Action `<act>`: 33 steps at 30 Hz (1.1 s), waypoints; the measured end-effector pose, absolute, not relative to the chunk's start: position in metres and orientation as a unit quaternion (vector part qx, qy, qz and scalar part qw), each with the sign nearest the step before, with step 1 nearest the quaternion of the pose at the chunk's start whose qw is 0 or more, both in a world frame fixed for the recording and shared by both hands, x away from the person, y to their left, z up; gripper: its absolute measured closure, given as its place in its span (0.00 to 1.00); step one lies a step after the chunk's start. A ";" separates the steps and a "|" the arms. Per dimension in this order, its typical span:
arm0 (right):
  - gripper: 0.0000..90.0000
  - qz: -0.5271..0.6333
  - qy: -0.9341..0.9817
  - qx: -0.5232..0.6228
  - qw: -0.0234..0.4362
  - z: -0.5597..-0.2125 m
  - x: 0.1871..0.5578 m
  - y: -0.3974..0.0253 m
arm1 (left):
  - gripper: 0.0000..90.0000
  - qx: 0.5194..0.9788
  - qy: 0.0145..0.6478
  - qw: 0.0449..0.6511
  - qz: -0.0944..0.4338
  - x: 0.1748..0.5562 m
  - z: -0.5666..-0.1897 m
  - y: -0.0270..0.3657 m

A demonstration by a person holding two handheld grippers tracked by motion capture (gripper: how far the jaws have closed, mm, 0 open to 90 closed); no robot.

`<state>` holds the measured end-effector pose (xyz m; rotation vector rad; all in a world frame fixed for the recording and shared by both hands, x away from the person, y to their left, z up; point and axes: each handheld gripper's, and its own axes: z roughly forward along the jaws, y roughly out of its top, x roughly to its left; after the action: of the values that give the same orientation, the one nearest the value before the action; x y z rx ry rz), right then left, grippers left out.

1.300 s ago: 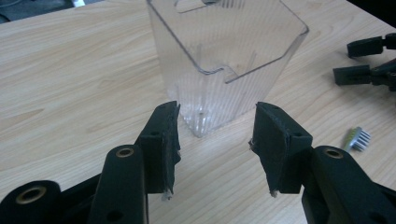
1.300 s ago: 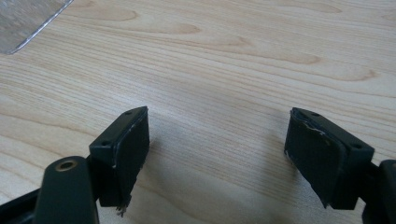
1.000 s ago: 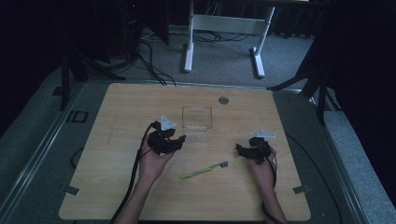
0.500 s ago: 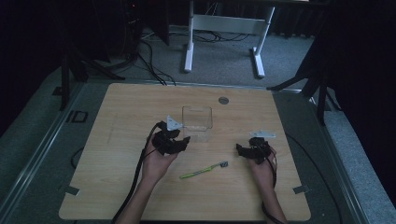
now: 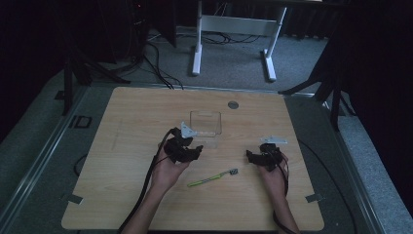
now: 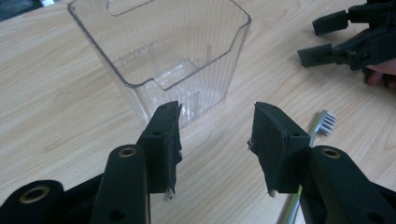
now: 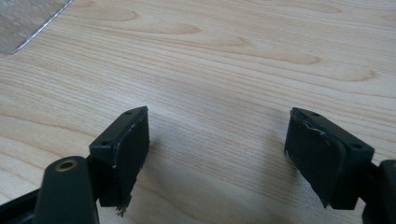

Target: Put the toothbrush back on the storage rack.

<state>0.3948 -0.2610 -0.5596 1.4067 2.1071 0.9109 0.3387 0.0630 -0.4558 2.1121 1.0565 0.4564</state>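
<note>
My left gripper [image 6: 215, 140] gapes empty, bin [image 6: 163, 51] at 12, toothbrush [image 6: 322, 123] at 3; right gripper [image 7: 217, 154] gapes too.

My view: room dim, edges fall into black. Light wooden table [image 5: 146, 117] with rounded corners sits on grey carpeted floor [image 5: 234, 68]. Small dark round disc [image 5: 233, 104] set in tabletop near far edge. Beyond table, white metal frame [image 5: 234, 24] with two legs on floor. Black cables [image 5: 156, 53] trail across carpet at far left. Dark stand legs [image 5: 321, 78] at right, another dark stand [image 5: 68, 83] at left. Tape patches [image 5: 73, 198] at near table corners.
</note>
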 end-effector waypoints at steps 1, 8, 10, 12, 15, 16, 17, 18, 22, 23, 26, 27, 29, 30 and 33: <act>0.24 0.330 0.763 0.509 0.223 -0.560 0.395 -0.261 | 0.58 0.821 0.408 0.358 0.177 0.339 -0.456 0.062; 0.24 0.330 0.763 0.509 0.223 -0.560 0.395 -0.261 | 0.58 0.829 0.399 0.350 0.175 0.338 -0.454 0.057; 0.24 0.330 0.763 0.509 0.223 -0.560 0.395 -0.261 | 0.58 0.831 0.396 0.349 0.175 0.338 -0.453 0.054; 0.24 0.330 0.763 0.509 0.223 -0.560 0.395 -0.261 | 0.58 0.835 0.392 0.345 0.174 0.338 -0.452 0.053; 0.24 0.330 0.763 0.509 0.223 -0.560 0.395 -0.261 | 0.58 0.838 0.389 0.342 0.173 0.338 -0.451 0.051; 0.24 0.330 0.763 0.509 0.223 -0.560 0.395 -0.261 | 0.58 0.839 0.388 0.341 0.173 0.338 -0.451 0.051; 0.24 0.330 0.763 0.509 0.223 -0.560 0.395 -0.261 | 0.58 0.840 0.386 0.339 0.173 0.338 -0.451 0.050; 0.24 0.330 0.763 0.509 0.223 -0.560 0.395 -0.261 | 0.58 0.842 0.385 0.338 0.172 0.338 -0.451 0.049; 0.24 0.330 0.763 0.509 0.223 -0.560 0.395 -0.261 | 0.58 0.845 0.383 0.332 0.170 0.338 -0.450 0.048; 0.24 0.330 0.763 0.509 0.223 -0.560 0.395 -0.261 | 0.58 0.846 0.383 0.331 0.169 0.338 -0.450 0.047; 0.24 0.330 0.763 0.510 0.223 -0.560 0.395 -0.261 | 0.58 0.849 0.380 0.328 0.167 0.337 -0.450 0.046; 0.24 0.330 0.763 0.509 0.223 -0.560 0.395 -0.261 | 0.58 0.850 0.379 0.326 0.167 0.337 -0.450 0.046; 0.24 0.330 0.763 0.509 0.223 -0.560 0.395 -0.261 | 0.58 0.852 0.377 0.324 0.165 0.337 -0.450 0.044; 0.24 0.330 0.763 0.509 0.223 -0.560 0.395 -0.261 | 0.58 0.853 0.375 0.322 0.165 0.337 -0.449 0.044; 0.24 0.330 0.763 0.509 0.223 -0.560 0.395 -0.261 | 0.58 0.856 0.373 0.319 0.165 0.337 -0.449 0.042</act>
<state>0.3948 -0.2610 -0.5596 1.4066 2.1072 0.9109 0.3367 0.0416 -0.4490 2.2506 0.9799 0.4328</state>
